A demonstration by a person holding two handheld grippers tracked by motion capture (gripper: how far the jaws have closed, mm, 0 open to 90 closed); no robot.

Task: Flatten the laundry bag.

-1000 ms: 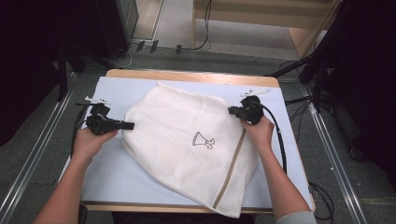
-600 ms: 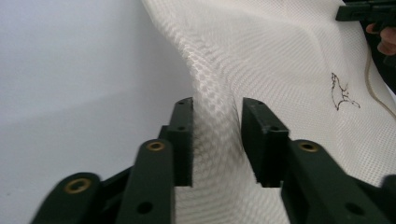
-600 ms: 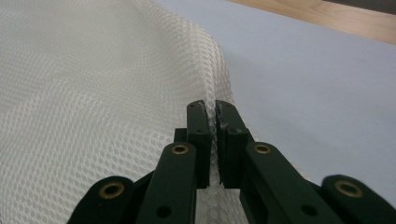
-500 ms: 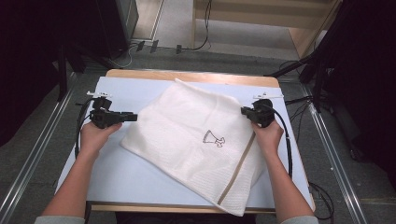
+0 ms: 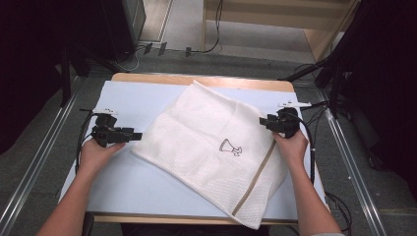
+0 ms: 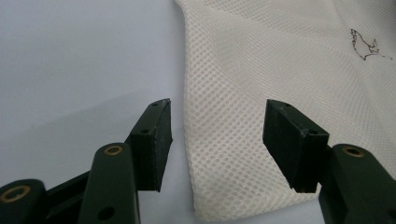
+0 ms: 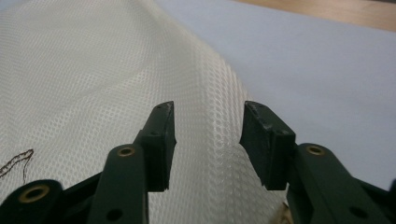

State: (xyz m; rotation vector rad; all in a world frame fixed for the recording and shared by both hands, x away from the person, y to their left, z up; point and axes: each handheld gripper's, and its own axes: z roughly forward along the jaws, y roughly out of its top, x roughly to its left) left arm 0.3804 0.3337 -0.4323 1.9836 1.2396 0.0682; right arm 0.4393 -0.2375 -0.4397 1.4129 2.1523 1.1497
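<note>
A white mesh bag (image 5: pixel 211 147) with a small dark print (image 5: pixel 230 146) and a tan zip strip (image 5: pixel 255 179) lies spread aslant on the pale blue mat (image 5: pixel 133 98). My left gripper (image 5: pixel 139 135) is at the bag's left corner. Its jaws have just been opening, and that corner of the bag (image 6: pixel 233 163) lies loose between the pads of the left gripper (image 6: pixel 217 121). My right gripper (image 5: pixel 263 120) is at the bag's right edge and has also just been opening. A raised fold of the bag (image 7: pixel 219 116) runs between the jaws of the right gripper (image 7: pixel 208 123), untouched.
The bag's near corner (image 5: pixel 248 221) hangs over the table's front edge. The wooden table rim (image 5: pixel 162 77) shows at the back. Metal rails (image 5: pixel 34 162) run along both sides on the floor, with cables (image 5: pixel 147 49) and a wooden shelf unit (image 5: pixel 275 19) behind.
Both grippers have opened and let go of the bag, which has settled flatter and stretched toward the right. The right hand has moved to the right; the left hand has stayed put.
</note>
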